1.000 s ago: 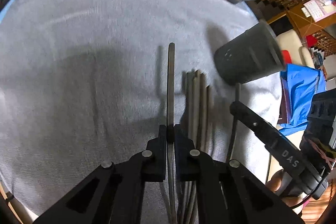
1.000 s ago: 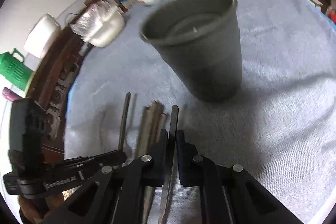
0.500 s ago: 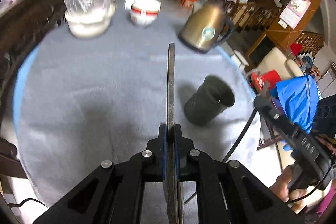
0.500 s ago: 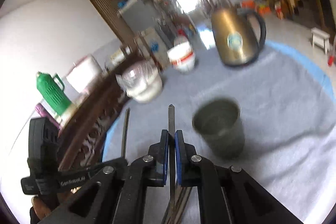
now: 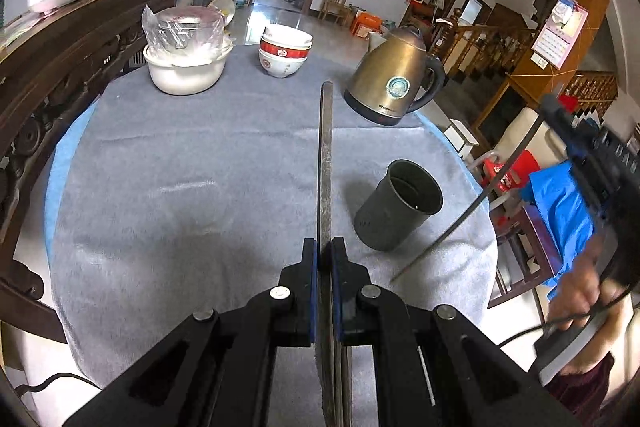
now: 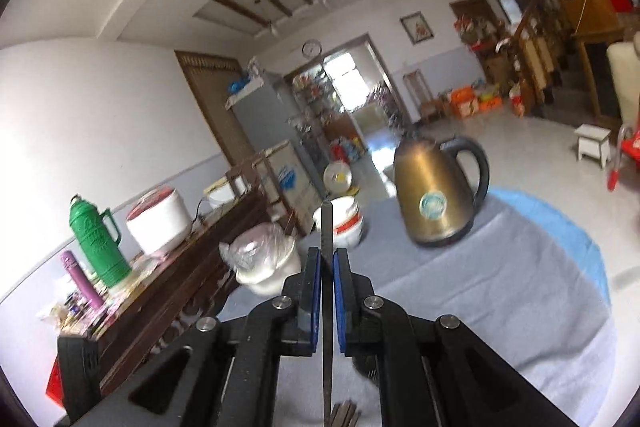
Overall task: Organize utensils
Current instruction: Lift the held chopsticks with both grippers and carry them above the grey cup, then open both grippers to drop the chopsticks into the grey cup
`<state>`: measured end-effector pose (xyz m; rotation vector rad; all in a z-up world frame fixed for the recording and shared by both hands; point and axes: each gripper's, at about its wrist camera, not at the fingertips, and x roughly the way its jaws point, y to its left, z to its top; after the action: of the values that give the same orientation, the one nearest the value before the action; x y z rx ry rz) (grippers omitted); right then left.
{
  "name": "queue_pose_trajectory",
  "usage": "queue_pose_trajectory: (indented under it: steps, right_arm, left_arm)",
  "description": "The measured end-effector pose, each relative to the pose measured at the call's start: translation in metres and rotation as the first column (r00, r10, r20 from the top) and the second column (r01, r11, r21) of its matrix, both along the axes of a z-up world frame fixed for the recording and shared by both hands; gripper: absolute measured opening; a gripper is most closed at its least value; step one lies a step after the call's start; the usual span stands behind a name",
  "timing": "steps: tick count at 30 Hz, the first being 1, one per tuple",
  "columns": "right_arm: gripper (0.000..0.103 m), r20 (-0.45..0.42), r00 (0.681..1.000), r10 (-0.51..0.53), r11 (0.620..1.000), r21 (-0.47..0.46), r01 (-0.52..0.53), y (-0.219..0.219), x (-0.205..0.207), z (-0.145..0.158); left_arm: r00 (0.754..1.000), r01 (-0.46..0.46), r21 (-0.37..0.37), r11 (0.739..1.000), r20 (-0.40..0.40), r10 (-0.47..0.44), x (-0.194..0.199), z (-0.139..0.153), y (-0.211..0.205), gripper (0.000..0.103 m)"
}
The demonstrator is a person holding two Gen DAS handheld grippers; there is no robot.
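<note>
Left wrist view: left gripper (image 5: 325, 259) is clamped tight on a single dark chopstick (image 5: 325, 155). The stick runs straight forward between the blue pads (image 5: 314, 267) and ends level with the kettle base in frame. It is held above the desk (image 5: 168, 195), which has a grey cloth over a blue cover. The dark grey utensil cup (image 5: 398, 211) stands upright on the cloth, right of the held stick and apart from it, mouth open. The gold electric kettle (image 5: 394, 83) is behind the cup. Stacked red-and-white bowls (image 5: 285, 55) and a white pot covered in plastic film (image 5: 186, 61) sit at the far edge. At right, the right gripper (image 5: 576, 147) is in the person's hand (image 5: 584, 303), with a second chopstick (image 5: 460, 219) slanting down from it. Its tip is low over the cloth just right of the cup; contact unclear.

Right wrist view: camera is tilted up, mostly room and ceiling. Right gripper (image 6: 327, 267) is pinched closed on a thin dark chopstick (image 6: 326, 227) that pokes forward a short way past the blue pads (image 6: 316, 275). A bundle of chopstick ends (image 6: 346, 413) shows at the bottom edge under the gripper. Kettle (image 6: 434, 195) is ahead right on the grey cloth, bowls (image 6: 346, 223) and wrapped pot (image 6: 266, 259) ahead left. A green thermos (image 6: 98, 243) and a rice cooker (image 6: 158, 221) sit on the wooden sideboard (image 6: 172, 291). The cup is not clearly visible here.
</note>
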<state>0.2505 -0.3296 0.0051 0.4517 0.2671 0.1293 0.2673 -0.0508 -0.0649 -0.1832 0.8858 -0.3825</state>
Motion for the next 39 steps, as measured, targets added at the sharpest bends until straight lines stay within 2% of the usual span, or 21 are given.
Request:
queue_pose_trajectory:
  steps: [3, 5, 10, 13, 18, 20, 24, 26, 32, 35, 39]
  right_arm:
    - [0.007, 0.036, 0.999, -0.038, 0.999, -0.009, 0.038, -0.006, 0.003, 0.013]
    - [0.007, 0.064, 0.996, -0.065, 0.998, -0.013, 0.066, -0.009, 0.004, 0.021]
    - [0.007, 0.132, 0.981, -0.143, 0.987, -0.047, 0.15, -0.013, 0.003, 0.036]
    - [0.007, 0.16, 0.971, -0.178, 0.978, -0.076, 0.192, -0.015, 0.006, 0.038]
    - [0.007, 0.166, 0.964, -0.209, 0.966, -0.12, 0.23, -0.014, 0.02, 0.028]
    - [0.007, 0.152, 0.965, -0.212, 0.965, -0.126, 0.232, -0.014, 0.024, 0.022]
    - [0.007, 0.111, 0.971, -0.212, 0.964, -0.137, 0.227, -0.015, 0.033, 0.006]
    - [0.007, 0.092, 0.973, -0.21, 0.965, -0.138, 0.222, -0.016, 0.032, -0.001]
    - [0.007, 0.055, 0.976, -0.209, 0.969, -0.121, 0.214, -0.026, 0.026, -0.016]
    - [0.007, 0.041, 0.979, -0.198, 0.974, -0.106, 0.202, -0.028, 0.023, -0.021]
    - [0.007, 0.023, 0.984, -0.174, 0.98, -0.089, 0.176, -0.027, 0.021, -0.024]
  left_arm:
    - [1.0, 0.009, -0.013, 1.0, 0.002, -0.009, 0.003, 0.007, -0.003, 0.007]
    - [0.999, 0.02, -0.017, 1.0, 0.032, -0.02, 0.008, 0.018, -0.008, 0.007]
    - [0.984, 0.025, -0.063, 0.998, 0.177, -0.014, 0.031, 0.054, -0.026, 0.007]
    - [0.961, -0.001, -0.095, 0.995, 0.276, 0.028, 0.052, 0.076, -0.04, 0.007]
    - [0.899, -0.067, -0.153, 0.986, 0.42, 0.127, 0.078, 0.094, -0.071, 0.007]
    - [0.867, -0.095, -0.167, 0.981, 0.471, 0.164, 0.085, 0.091, -0.087, 0.007]
    - [0.841, -0.129, -0.191, 0.973, 0.499, 0.209, 0.093, 0.071, -0.107, 0.007]
    - [0.841, -0.146, -0.187, 0.971, 0.493, 0.222, 0.099, 0.056, -0.114, 0.007]
    - [0.865, -0.189, -0.143, 0.971, 0.444, 0.234, 0.109, 0.014, -0.115, 0.007]
    - [0.869, -0.187, -0.119, 0.975, 0.442, 0.221, 0.106, 0.005, -0.115, 0.007]
    - [0.893, -0.136, -0.082, 0.987, 0.421, 0.158, 0.1, 0.001, -0.118, 0.007]
